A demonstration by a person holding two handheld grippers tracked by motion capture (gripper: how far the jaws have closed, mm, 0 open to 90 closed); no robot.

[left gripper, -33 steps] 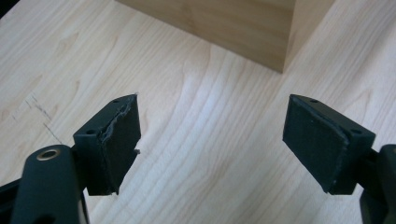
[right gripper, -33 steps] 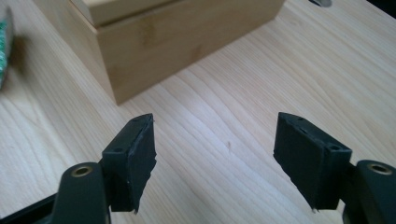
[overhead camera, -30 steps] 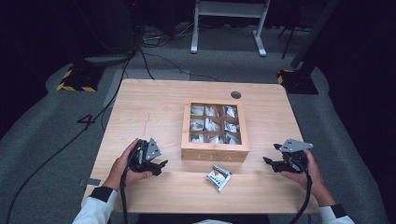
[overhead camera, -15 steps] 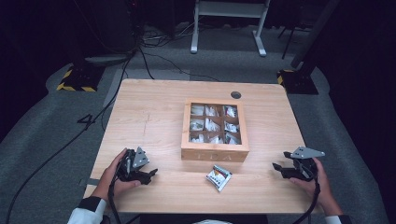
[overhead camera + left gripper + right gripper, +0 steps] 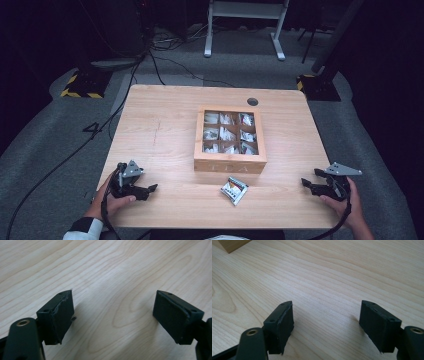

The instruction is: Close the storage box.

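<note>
The left gripper [image 5: 150, 189] rests low at the near left corner of the table [image 5: 165, 130], held in a hand [image 5: 112, 200]; its jaws have just been opening and stand wide apart with nothing between them, only bare wood below; the right gripper [image 5: 306, 183] sits near the right edge, its jaws likewise spread and empty; a small packet [image 5: 234, 189] lies flat on the table between the two grippers, well apart from both, just in front of the wooden box [image 5: 229, 162]; the box's compartments hold more packets under a clear lid.
</note>
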